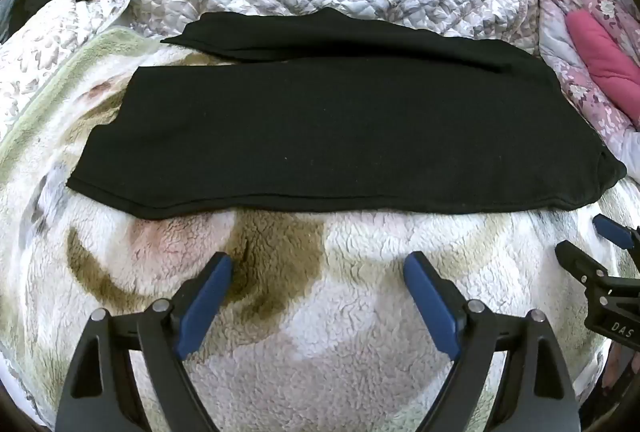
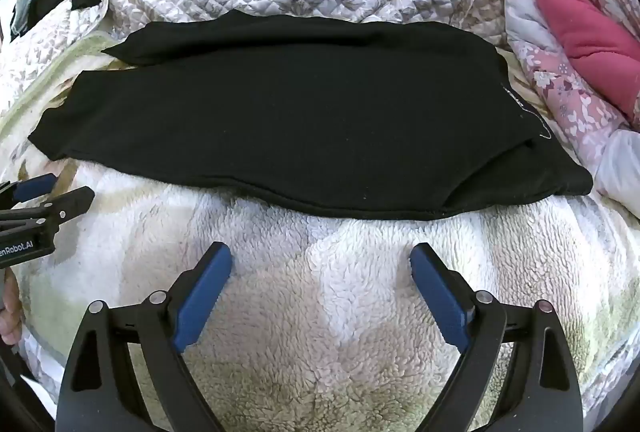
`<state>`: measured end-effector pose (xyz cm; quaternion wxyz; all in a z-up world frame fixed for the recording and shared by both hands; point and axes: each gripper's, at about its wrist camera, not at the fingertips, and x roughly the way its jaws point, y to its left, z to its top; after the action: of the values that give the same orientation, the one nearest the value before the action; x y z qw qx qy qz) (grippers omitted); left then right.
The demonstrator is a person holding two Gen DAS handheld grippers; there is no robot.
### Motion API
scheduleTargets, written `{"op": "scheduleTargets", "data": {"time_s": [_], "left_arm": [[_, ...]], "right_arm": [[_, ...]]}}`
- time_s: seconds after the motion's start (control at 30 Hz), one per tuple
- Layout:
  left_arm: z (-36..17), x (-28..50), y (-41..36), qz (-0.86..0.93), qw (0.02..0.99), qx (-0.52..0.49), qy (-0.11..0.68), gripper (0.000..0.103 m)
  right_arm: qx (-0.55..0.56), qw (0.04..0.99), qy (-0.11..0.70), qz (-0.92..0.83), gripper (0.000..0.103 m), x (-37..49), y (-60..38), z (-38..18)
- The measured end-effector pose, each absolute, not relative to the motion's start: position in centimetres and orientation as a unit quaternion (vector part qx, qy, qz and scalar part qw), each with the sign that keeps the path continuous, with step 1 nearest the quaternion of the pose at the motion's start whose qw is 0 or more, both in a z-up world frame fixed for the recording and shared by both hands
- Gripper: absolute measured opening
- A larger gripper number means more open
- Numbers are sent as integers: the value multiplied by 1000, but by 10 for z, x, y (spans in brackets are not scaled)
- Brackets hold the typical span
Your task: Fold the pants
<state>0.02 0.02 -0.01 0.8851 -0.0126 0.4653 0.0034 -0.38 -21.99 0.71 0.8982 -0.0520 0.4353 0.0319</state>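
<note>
Black pants [image 1: 332, 136] lie flat on fleece blanket [image 1: 360, 312]; both grippers' fingers [image 1: 208, 296] spread wide, empty

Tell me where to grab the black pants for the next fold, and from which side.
Probably grip the black pants at the two ends of the near hem edge, approaching from the near side. That edge lies flat and fully exposed just ahead of the open left gripper and right gripper.

Both wrist cameras are looking steeply down along their tongs, close above the fleece blanket [image 1: 360, 332]. Left view is facing 12 o'clock toward the black pants [image 1: 320, 136], right tongs [image 1: 592, 244] showing at 3 o'clock. Right view is sharing the same pants [image 2: 300, 120], left tongs [image 2: 60, 190] at 9 o'clock.
</note>
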Motion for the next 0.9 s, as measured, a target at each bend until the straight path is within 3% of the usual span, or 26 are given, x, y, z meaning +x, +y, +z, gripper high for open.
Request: {"op": "scheduleTargets", "data": {"time_s": [0.9], "left_arm": [[-1,-1,-3,0,886,-5,464,90]], "right_arm": [[-50,898,436,35,91,-3,-221,7]]}}
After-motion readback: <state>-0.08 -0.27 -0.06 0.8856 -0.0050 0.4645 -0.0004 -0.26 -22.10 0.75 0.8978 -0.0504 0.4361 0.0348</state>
